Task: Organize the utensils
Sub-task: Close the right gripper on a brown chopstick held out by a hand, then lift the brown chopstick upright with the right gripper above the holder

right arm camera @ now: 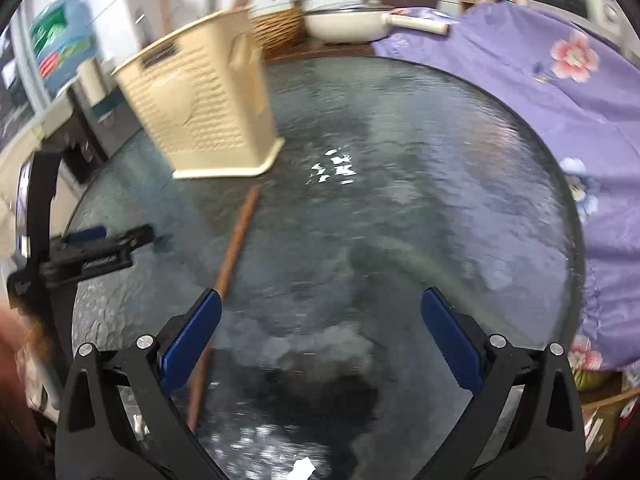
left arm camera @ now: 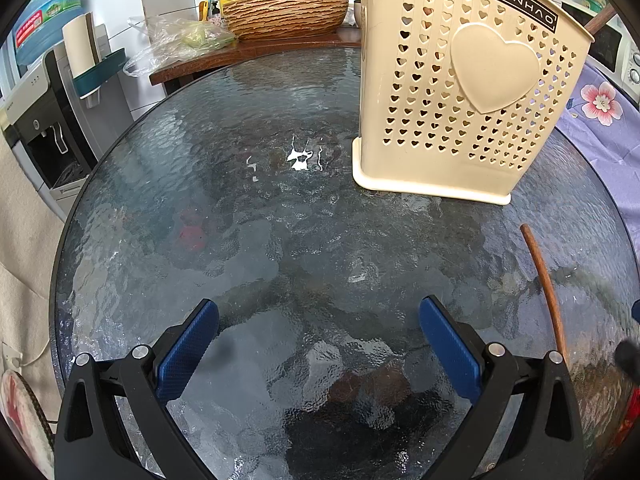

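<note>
chopstick (right arm camera: 236, 240) flat on table (left arm camera: 240, 240) | holder (left arm camera: 460, 92) upright

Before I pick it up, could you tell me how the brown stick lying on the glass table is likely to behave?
The brown stick looks thin and round, so it may roll on the glass table if nudged. It lies flat, leaving little edge for the right tongs to catch, and the wet-looking textured glass could make it slip. It seems slender and probably light, stiff like wood.
</note>
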{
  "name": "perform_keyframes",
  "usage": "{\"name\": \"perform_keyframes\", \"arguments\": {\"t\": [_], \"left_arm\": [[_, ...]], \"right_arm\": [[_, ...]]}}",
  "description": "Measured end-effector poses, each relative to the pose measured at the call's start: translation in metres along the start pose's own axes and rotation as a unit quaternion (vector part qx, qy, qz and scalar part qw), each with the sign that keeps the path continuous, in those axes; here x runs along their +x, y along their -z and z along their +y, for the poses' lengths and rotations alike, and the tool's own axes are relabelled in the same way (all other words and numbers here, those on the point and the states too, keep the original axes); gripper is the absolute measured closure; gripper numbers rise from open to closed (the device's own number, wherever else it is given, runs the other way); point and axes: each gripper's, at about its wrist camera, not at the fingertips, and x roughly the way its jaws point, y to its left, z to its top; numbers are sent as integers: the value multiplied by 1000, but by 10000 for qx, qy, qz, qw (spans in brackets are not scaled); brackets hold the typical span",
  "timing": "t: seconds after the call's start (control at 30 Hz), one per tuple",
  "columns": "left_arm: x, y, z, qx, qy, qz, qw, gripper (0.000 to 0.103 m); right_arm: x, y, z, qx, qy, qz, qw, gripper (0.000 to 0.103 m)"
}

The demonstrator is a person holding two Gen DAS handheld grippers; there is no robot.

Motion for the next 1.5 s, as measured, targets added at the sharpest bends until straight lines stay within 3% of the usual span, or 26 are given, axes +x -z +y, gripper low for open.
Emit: {"name": "perform_keyframes", "arguments": {"t": [0.1,0.17,0.4,0.53,0.73,0.9,1.1,1.33,1.5], "left_arm": [[0,0,0,0,0,0,10000,5],[0,0,0,0,0,0,10000,5],[0,0,0,1,0,-1,10000,5],[0,0,0,1,0,0,10000,5],[0,0,0,0,1,-1,10000,5],[0,0,0,3,2,-1,10000,5],[0,1,0,-1,4,-2,10000,5],[-3,2,2,-30,-86,-43,9999,6],[-30,11,5,202,-233,-516,9982,6]], "right_arm": [[14,-5,30,-393,-40,208,9990,8],[29,-12,41,-449,49,395,9982,27],[54,-36,62,-630,323,764,9946,43],[60,-44,76,-729,312,882,9929,67],[61,-45,84,-786,317,815,9931,93],[62,-43,89,-906,357,762,9923,96],[55,-39,82,-726,118,624,9953,96],[0,-48,77,-710,-304,-108,9970,96],[-48,-51,76,-751,-704,-582,9930,96]]}}
